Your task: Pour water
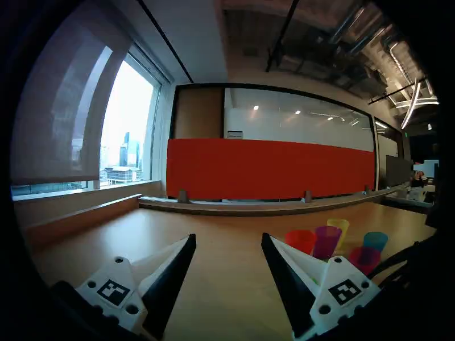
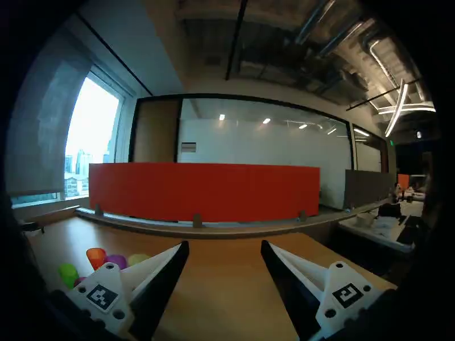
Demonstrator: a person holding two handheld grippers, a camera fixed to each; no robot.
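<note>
Left gripper view, left to right: a window (image 1: 128,131) is letting in daylight well outside the left jaw. A red partition (image 1: 267,167) is running along the far edge of the table (image 1: 227,284), beyond both jaws. The left gripper (image 1: 228,237) is pointing across the bare wood, its jaws standing wide apart and gripping nothing. The cups (image 1: 331,233) are standing upright in a tight cluster just outside the right jaw, ahead of its tip. A red cup (image 1: 300,240) is sitting nearest that jaw, with a purple cup (image 1: 325,245) close beside it and a yellow cup (image 1: 339,226) standing behind. A teal cup (image 1: 375,238) and a pink cup (image 1: 365,258) are sitting farthest out, the pink one partly hidden by the jaw's base. Whether any cup is holding water cannot be told. Right gripper view, left to right: the cups (image 2: 95,257) are standing outside the left jaw, low on the table (image 2: 227,295) and partly hidden behind that jaw. The right gripper (image 2: 224,244) is likewise standing wide open, with nothing but bare wood showing between its jaws. The partition (image 2: 205,190) is stretching across beyond both tips.
</note>
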